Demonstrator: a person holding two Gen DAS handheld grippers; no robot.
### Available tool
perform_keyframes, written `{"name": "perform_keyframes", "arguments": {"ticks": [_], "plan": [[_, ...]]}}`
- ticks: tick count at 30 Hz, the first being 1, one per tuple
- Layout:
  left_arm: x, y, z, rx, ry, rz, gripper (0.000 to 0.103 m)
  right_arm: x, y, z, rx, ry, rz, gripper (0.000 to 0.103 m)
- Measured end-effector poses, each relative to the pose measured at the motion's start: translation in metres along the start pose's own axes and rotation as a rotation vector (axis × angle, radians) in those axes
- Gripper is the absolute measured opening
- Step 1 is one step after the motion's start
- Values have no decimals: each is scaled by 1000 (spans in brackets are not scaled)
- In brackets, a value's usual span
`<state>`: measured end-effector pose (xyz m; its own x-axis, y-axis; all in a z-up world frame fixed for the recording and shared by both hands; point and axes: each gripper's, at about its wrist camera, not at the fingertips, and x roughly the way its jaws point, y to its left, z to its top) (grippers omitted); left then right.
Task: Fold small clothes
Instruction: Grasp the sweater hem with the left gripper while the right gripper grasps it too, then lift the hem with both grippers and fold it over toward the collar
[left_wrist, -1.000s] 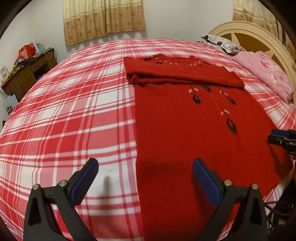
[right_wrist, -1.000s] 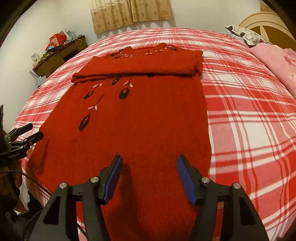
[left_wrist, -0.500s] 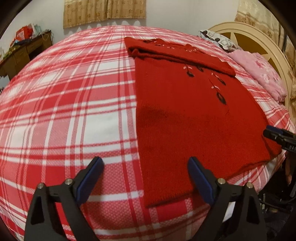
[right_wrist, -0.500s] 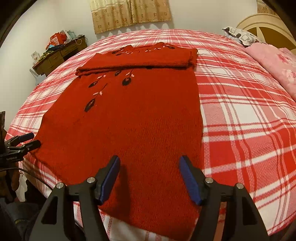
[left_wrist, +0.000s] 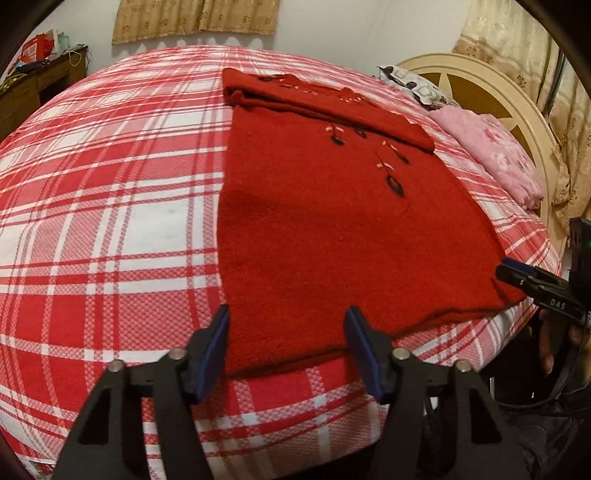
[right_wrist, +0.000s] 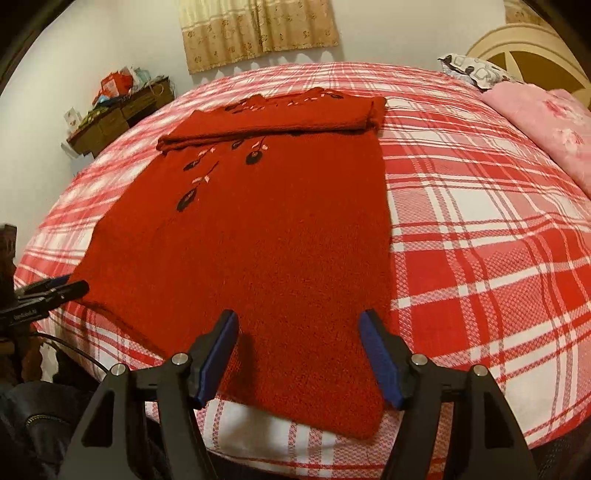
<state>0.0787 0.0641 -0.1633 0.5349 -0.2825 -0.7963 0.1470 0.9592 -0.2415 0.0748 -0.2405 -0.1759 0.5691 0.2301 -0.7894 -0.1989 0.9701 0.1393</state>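
Observation:
A red knitted garment (left_wrist: 332, 229) with dark embroidered flowers lies flat on the bed, its far part folded over into a band (left_wrist: 317, 99). My left gripper (left_wrist: 288, 350) is open and empty, its jaws straddling the garment's near left corner at the hem. My right gripper (right_wrist: 299, 350) is open and empty over the near right corner of the same garment (right_wrist: 258, 240). Each gripper shows at the edge of the other's view: the right one (left_wrist: 532, 284), the left one (right_wrist: 48, 291).
The bed has a red and white plaid cover (left_wrist: 110, 221). A pink blanket (left_wrist: 491, 155), a patterned pillow (left_wrist: 413, 85) and a cream headboard (left_wrist: 498, 96) stand on the right. A cluttered wooden desk (right_wrist: 122, 114) stands against the far wall by the curtains.
Both grippers have drawn back toward the garment's near hem, which now shows under them. The left gripper has also shifted right and narrowed its opening.

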Motion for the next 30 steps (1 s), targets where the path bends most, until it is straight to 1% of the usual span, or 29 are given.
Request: {"name": "perform_keyframes", "arguments": {"ticks": [1,2,3,4,5,6,8,13,18,20,21,22,23,24,27,28,30], "plan": [[0,0,0,0,0,2,44,-1,-1,0,6,-2,2,69],[0,0,0,3,1,9,39,-3,-2,-1,12,-6,2,69],[0,1,0,2,0,14,38,-4,-4,-1,16,-9,3,69],[0,2,0,0,-1,12,29,-6,-4,-2,18,-10,4,69],[0,2,1,-2,0,8,18,-8,-5,-2,20,-13,4,69],[-1,4,0,-4,2,1,16,-11,-7,-3,22,-15,1,69],[-2,6,1,-12,0,-15,14,-17,-11,-5,26,-14,-19,69],[-7,10,2,-28,-13,-27,13,-29,-28,-15,66,6,-26,69],[-11,11,3,-32,-31,-33,12,-29,-35,-21,92,26,-5,68],[-14,10,3,-25,-42,-32,11,-29,-36,-21,103,31,11,61],[-16,9,4,-24,-49,-38,11,-27,-35,-22,106,40,27,49],[-17,9,4,-21,-52,-43,11,-25,-36,-23,110,48,47,33],[-16,9,4,-18,-49,-42,11,-22,-36,-24,118,60,70,26],[-13,10,3,-22,-41,-39,11,-18,-36,-25,126,73,84,21],[-5,13,1,-41,-7,-30,12,-17,-36,-27,127,74,94,21],[-4,14,1,-46,-7,-27,17,-18,-36,-27,132,73,99,21],[-5,14,1,-49,-8,-25,19,-17,-38,-27,141,74,106,21]]}}
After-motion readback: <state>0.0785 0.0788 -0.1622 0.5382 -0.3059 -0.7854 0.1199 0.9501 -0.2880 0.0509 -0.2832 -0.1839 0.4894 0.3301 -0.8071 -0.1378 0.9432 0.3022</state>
